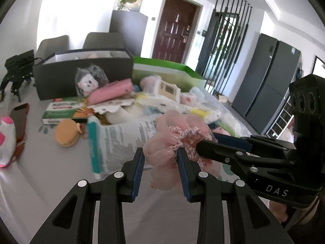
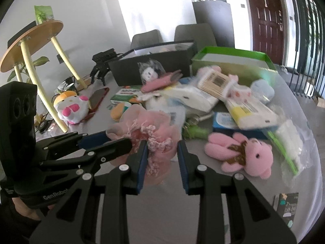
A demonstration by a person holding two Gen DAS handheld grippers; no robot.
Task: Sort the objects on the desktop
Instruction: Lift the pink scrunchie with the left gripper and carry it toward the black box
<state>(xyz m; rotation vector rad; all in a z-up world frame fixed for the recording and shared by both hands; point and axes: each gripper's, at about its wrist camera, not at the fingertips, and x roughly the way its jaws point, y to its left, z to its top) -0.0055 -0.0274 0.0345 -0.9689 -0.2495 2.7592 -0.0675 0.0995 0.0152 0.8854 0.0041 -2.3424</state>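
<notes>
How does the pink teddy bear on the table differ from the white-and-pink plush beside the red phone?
The pink teddy bear lies flat; the white-and-pink plush sits upright. The bear is all pink with a brown bow; the plush is white with pink patches and an orange top. Both are soft toys, ungripped.

Pink gauzy scrunchie (image 1: 178,140) with crocheted pink-and-white trim, bunched and crumpled, lifted clear of the grey table (image 1: 50,168) near its front edge. Behind, heaped mid-table: pink pencil case (image 1: 110,92), cotton-swab box (image 2: 215,83), tissue packs, green-and-white carton (image 1: 61,111). Pink plush bear (image 2: 241,154) lying flat toward the right edge; black box (image 1: 81,71) and green box (image 2: 233,59) open along the far edge
</notes>
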